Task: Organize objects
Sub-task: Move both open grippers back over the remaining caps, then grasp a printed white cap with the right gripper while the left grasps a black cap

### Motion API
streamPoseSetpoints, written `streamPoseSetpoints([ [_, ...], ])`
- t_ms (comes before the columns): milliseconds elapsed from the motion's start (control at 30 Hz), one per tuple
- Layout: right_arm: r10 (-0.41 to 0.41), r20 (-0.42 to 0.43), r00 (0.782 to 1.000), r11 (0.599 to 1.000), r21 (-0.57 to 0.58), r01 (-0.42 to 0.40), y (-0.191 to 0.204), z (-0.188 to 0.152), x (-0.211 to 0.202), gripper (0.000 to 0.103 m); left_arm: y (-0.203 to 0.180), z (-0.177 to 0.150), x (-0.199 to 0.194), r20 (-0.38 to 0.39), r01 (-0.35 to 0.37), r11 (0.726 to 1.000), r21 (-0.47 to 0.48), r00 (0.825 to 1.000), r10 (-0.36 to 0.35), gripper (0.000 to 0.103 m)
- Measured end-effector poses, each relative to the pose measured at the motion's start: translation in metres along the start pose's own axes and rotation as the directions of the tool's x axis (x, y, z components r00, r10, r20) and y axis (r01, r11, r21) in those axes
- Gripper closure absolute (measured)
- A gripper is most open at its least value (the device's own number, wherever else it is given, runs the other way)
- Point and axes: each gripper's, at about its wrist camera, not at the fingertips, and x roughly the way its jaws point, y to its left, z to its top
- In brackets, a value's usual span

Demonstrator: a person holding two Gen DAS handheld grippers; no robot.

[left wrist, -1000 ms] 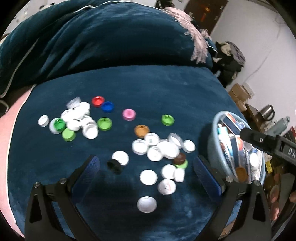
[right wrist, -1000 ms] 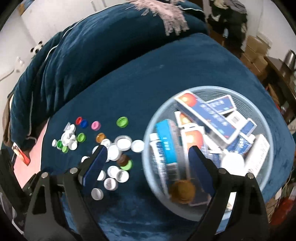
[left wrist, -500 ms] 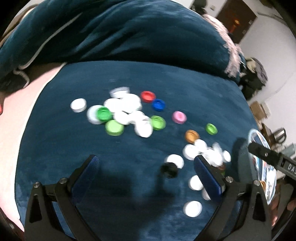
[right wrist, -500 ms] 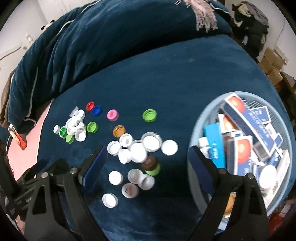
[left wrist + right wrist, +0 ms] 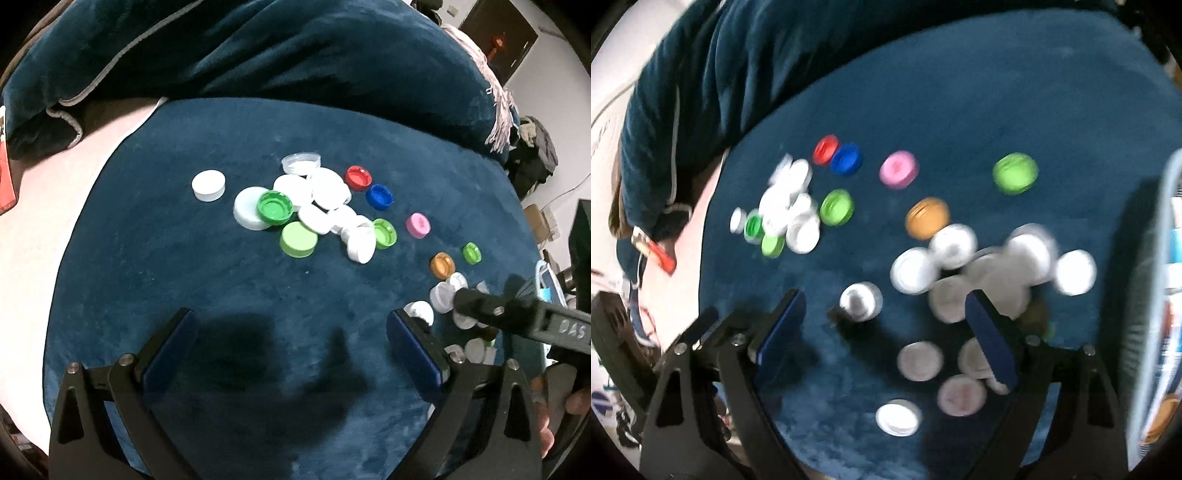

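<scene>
Both the left gripper (image 5: pixel 290 341) and right gripper (image 5: pixel 884 326) are spread wide, nothing held. Bottle caps (image 5: pixel 314 206) are scattered on the blue blanket (image 5: pixel 221 280); light, stiff, probably best pinched across the rim.

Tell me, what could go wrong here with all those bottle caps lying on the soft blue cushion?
Caps lie bunched and overlapping, like the white caps around the green cap, so the open left gripper might pinch several or knock neighbours away. The right gripper view is blurred, suggesting fast motion; it could miss the silver cap between its fingers. Soft blue velvet may let caps tip or sink when pressed.
</scene>
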Motion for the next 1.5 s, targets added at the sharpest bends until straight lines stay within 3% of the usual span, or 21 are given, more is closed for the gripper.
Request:
streamPoseSetpoints([
  [67,-0.018,-0.031,0.999,1.000,-0.025,0.017,0.009,-0.001,0.012,0.024,0.004,-0.001,0.002,-0.006,-0.009,1.000,-0.001,1.000,0.009,0.001],
  [167,-0.158,-0.051,0.986,0.985,-0.073,0.154,0.019,-0.005,0.027,0.026,0.013,-0.001,0.004,-0.013,-0.019,1.000,-0.016,1.000,0.019,0.001],
  [233,-0.174,-0.067,0.982,0.980,-0.112,0.166,0.027,-0.006,0.034,0.026,0.017,-0.002,0.005,-0.014,-0.022,1.000,-0.022,1.000,0.022,0.001],
  [367,-0.045,-0.091,0.995,0.993,-0.110,0.035,0.038,-0.007,0.033,0.027,0.024,-0.002,0.004,-0.012,-0.026,0.999,-0.038,1.000,0.026,0.001],
  [467,-0.077,-0.056,0.995,0.993,-0.093,0.072,0.036,-0.004,0.028,0.027,0.027,-0.002,0.006,-0.018,-0.026,0.999,-0.038,1.000,0.025,0.001],
  [633,-0.077,-0.095,0.993,0.992,-0.105,0.067,0.043,-0.009,0.043,0.031,0.024,-0.003,0.006,-0.024,-0.015,0.999,-0.034,1.000,0.014,0.001],
  [667,-0.035,-0.109,0.993,0.996,-0.090,0.025,0.045,-0.010,0.045,0.032,0.024,-0.003,0.005,-0.019,-0.008,0.999,-0.032,1.000,0.007,0.001],
  [733,0.145,-0.154,0.977,0.989,-0.018,-0.150,0.042,-0.008,0.046,0.040,0.024,-0.003,0.004,-0.018,-0.015,1.000,-0.024,1.000,0.015,0.001],
  [800,0.174,-0.144,0.974,0.984,-0.009,-0.177,0.043,-0.007,0.043,0.040,0.026,-0.003,0.003,-0.015,-0.017,0.999,-0.027,1.000,0.017,0.001],
  [933,0.134,-0.126,0.983,0.991,0.020,-0.132,0.036,-0.005,0.044,0.039,0.030,-0.004,0.004,-0.020,-0.022,0.999,-0.040,1.000,0.022,0.001],
  [1033,0.036,-0.100,0.994,0.999,-0.019,-0.038,0.040,-0.001,0.047,0.039,0.029,-0.003,0.004,-0.023,-0.019,0.999,-0.038,1.000,0.019,0.001],
  [1267,-0.062,-0.084,0.995,0.995,-0.085,0.055,0.051,-0.002,0.055,0.039,0.025,-0.006,0.005,-0.030,-0.022,1.000,-0.018,0.999,0.021,0.001],
  [1300,-0.086,-0.093,0.992,0.991,-0.110,0.076,0.055,-0.004,0.061,0.042,0.025,-0.006,0.005,-0.032,-0.023,1.000,-0.014,0.999,0.023,0.001],
  [1367,-0.127,-0.097,0.987,0.983,-0.149,0.112,0.053,-0.007,0.060,0.072,0.023,-0.007,0.004,-0.033,-0.020,1.000,-0.007,0.999,0.019,0.001],
  [1500,-0.078,-0.033,0.996,0.993,-0.089,0.074,0.044,0.000,0.040,0.072,0.010,-0.009,0.005,-0.035,-0.003,1.000,0.024,0.999,0.004,0.001],
])
